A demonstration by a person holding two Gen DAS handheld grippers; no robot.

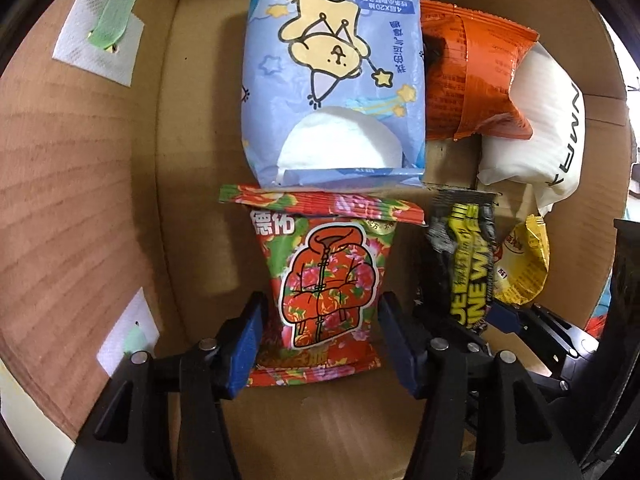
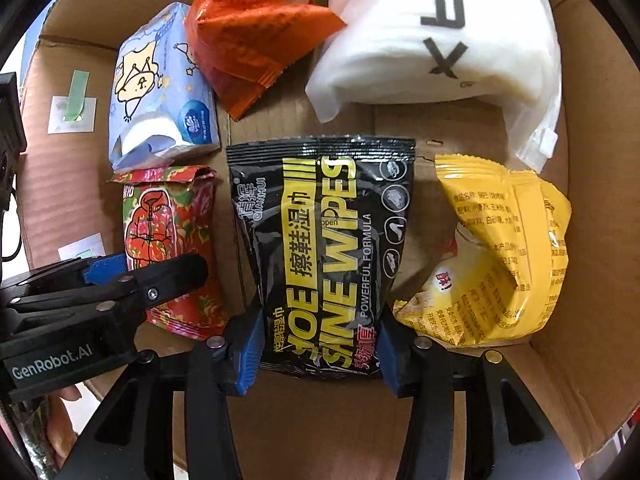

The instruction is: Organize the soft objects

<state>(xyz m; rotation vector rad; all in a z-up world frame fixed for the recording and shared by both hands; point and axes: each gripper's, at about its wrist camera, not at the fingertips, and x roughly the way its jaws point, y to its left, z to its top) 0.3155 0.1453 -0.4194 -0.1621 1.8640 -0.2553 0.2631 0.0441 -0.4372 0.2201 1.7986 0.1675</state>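
Note:
Inside a cardboard box (image 1: pixel 192 208), my left gripper (image 1: pixel 320 344) is shut on a red floral wipes pack (image 1: pixel 324 280), its blue pads pressing both sides of the pack's near end. My right gripper (image 2: pixel 320 344) is shut on a black shoe-wipes pack (image 2: pixel 320 248) in the same way. The two packs lie side by side on the box floor; the floral pack also shows in the right wrist view (image 2: pixel 168 240), and the black pack in the left wrist view (image 1: pixel 468 264). The left gripper (image 2: pixel 120 280) appears at the left of the right wrist view.
A blue cartoon tissue pack (image 1: pixel 332 88), an orange snack bag (image 1: pixel 468 72) and a white zip bag (image 2: pixel 436 36) lie at the far side of the box. A yellow snack bag (image 2: pixel 504 248) lies right of the black pack. Box walls (image 2: pixel 580 280) enclose all sides.

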